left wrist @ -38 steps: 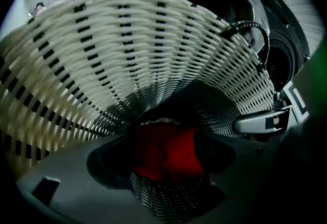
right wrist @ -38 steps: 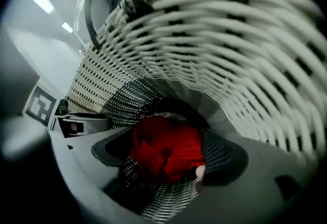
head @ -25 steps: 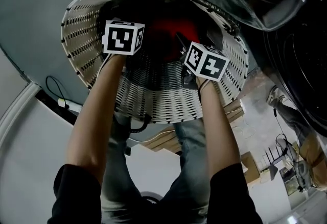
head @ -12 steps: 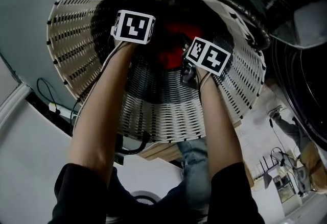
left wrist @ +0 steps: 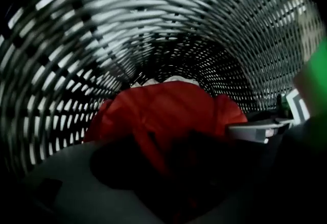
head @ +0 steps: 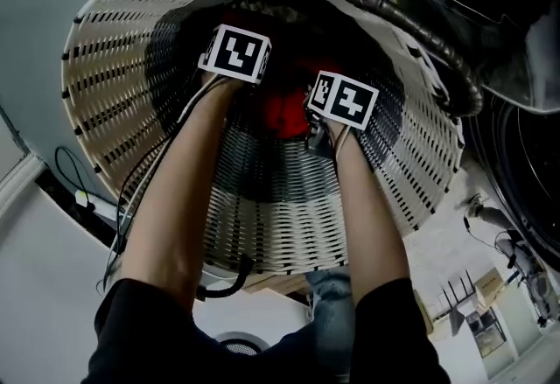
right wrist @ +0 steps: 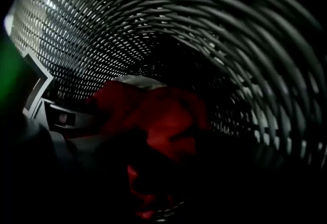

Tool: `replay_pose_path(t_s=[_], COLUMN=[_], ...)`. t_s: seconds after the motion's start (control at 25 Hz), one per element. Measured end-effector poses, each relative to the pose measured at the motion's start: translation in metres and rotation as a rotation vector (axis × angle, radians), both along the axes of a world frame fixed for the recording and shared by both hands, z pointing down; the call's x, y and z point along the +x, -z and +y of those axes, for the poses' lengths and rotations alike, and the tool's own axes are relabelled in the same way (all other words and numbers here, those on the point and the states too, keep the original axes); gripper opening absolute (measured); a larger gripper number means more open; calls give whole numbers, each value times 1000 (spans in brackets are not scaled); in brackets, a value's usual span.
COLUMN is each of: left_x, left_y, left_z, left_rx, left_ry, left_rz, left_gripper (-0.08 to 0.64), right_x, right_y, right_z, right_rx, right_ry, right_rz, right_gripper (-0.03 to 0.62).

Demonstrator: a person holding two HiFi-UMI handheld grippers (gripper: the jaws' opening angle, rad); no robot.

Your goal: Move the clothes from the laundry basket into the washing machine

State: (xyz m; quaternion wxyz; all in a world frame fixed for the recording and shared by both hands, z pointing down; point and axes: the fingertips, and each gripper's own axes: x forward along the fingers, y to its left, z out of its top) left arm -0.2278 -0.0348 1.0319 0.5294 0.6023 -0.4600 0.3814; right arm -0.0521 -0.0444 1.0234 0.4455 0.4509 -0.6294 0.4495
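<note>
1 round white woven basket (head: 122, 67) holds 1 crumpled red cloth (head: 278, 109) at 12 o'clock of the left gripper (left wrist: 168, 177), jaws apart, and the right gripper (right wrist: 153, 182), jaws wide but just closing, neither gripping it.

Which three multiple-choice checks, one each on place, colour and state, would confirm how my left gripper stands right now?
1. Where is the left gripper?
A) deep inside the laundry basket
B) on a table
C) above the rim

2. The garment ahead of it is:
A) blue
B) red
C) yellow

3. Its jaws stand:
A) shut, empty
B) shut on a towel
C) apart

Key: 1 A, woven wall rings the whole left gripper view; 2 B, a red heap lies at the bottom; 3 C, the garment shows between the separated jaws.
</note>
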Motion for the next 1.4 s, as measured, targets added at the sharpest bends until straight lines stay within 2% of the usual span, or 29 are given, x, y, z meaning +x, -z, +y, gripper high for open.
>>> replay_pose_path(t_s=[0.12, 0.24, 0.32, 0.4, 0.6, 0.88, 1.12, 1.4], left_x=[2, 4, 4, 5, 3, 4, 2, 0], left_y=[-7, -9, -7, -1, 20, 75, 125, 176], left_z=[4, 7, 8, 9, 12, 24, 23, 27], left_rx=[-10, -10, 0, 18, 35, 88, 139, 165], left_ry=[3, -39, -51, -33, 4, 38, 75, 141], left_rz=[15, 21, 34, 60, 95, 64, 90, 112], left_gripper=[327, 213, 141, 97, 80, 69, 67, 66], right_x=[-1, -4, -7, -9, -19, -30, -34, -34], right_y=[-10, -13, -12, -8, 16, 82, 129, 179], right_z=[3, 7, 10, 13, 6, 5, 8, 15], right_rx=[-19, -30, -44, -43, 20, 111, 126, 122], right_ry=[50, 132, 121, 111, 132, 136, 112, 99], right_rz=[16, 26, -5, -24, -52, -109, -146, -190], right_gripper=[308, 195, 116, 89, 75, 72, 71, 71])
